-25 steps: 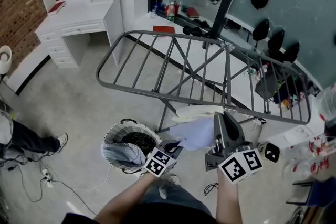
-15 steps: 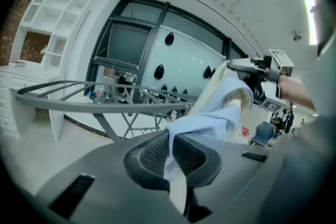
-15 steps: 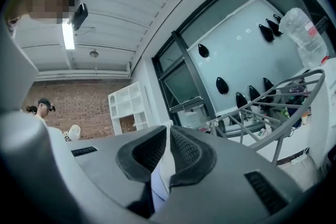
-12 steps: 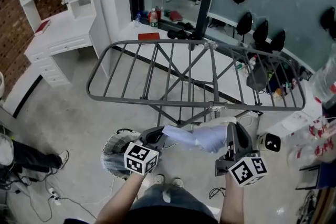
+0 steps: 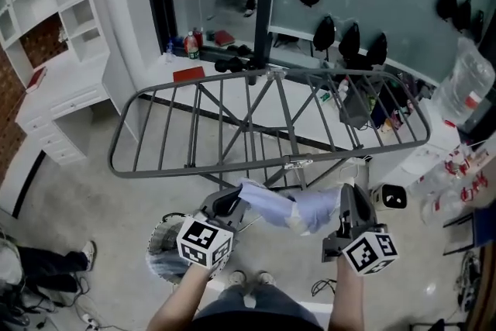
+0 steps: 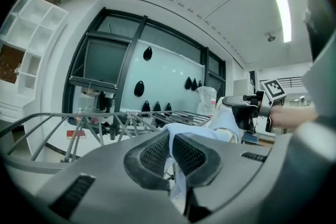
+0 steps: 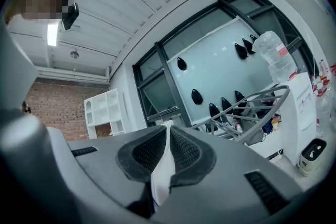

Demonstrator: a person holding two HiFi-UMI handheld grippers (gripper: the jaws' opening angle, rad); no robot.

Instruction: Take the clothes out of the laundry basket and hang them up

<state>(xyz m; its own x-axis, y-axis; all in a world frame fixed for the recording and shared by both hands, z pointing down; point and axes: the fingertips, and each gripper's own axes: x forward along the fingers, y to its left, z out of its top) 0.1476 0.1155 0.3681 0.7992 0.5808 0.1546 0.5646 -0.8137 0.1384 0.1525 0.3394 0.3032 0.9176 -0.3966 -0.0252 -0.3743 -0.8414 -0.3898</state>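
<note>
A pale lilac garment (image 5: 288,205) is stretched between my two grippers, just below the near rail of the grey drying rack (image 5: 267,112). My left gripper (image 5: 232,198) is shut on the garment's left end, and the cloth (image 6: 173,165) shows pinched between its pads. My right gripper (image 5: 345,201) is shut on the right end, with a strip of cloth (image 7: 164,173) hanging out between its pads. The laundry basket (image 5: 164,263) stands on the floor under my left forearm, mostly hidden, with blue-grey clothes inside.
A white desk with shelves (image 5: 46,50) stands at the far left. Dark hangers (image 5: 349,39) hang on the frosted glass wall behind the rack. A white cabinet with bottles (image 5: 457,167) is at the right. A seated person's leg (image 5: 46,263) and cables lie at the lower left.
Both grippers rose away from the basket with the garment and spread it out sideways. My view swung right and up, so the rack now sits nearer the middle.
</note>
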